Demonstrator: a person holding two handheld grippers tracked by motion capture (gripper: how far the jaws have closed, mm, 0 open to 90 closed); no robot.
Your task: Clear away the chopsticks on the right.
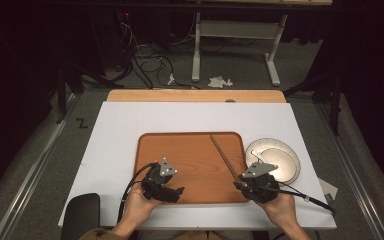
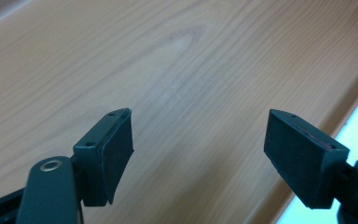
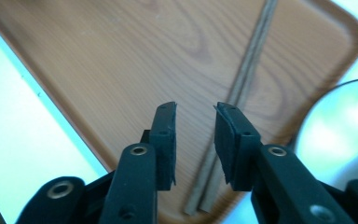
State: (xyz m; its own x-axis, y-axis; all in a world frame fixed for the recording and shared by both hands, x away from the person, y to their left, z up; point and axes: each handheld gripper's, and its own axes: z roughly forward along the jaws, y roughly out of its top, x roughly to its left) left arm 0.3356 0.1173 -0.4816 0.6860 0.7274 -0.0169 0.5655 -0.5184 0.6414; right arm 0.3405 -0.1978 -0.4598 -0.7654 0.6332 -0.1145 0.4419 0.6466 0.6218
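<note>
A pair of brown chopsticks [image 1: 225,157] lies slantwise on the right part of the wooden tray [image 1: 190,150]. My right gripper [image 1: 240,185] hovers over their near end at the tray's front right corner. In the right gripper view its jaws [image 3: 195,140] stand a little apart, and the chopsticks [image 3: 251,60] run beneath the gap on the tray [image 3: 121,56], with no pad pressing them. My left gripper [image 1: 174,191] is over the tray's front left part. Its jaws [image 2: 198,149] are wide open above bare wood [image 2: 168,56], with nothing between them.
A white plate [image 1: 275,157] with a smaller dish in it sits just right of the tray, close to my right gripper; its rim [image 3: 340,121] is in the right gripper view. The tray rests on a white board [image 1: 130,120] over a wooden table.
</note>
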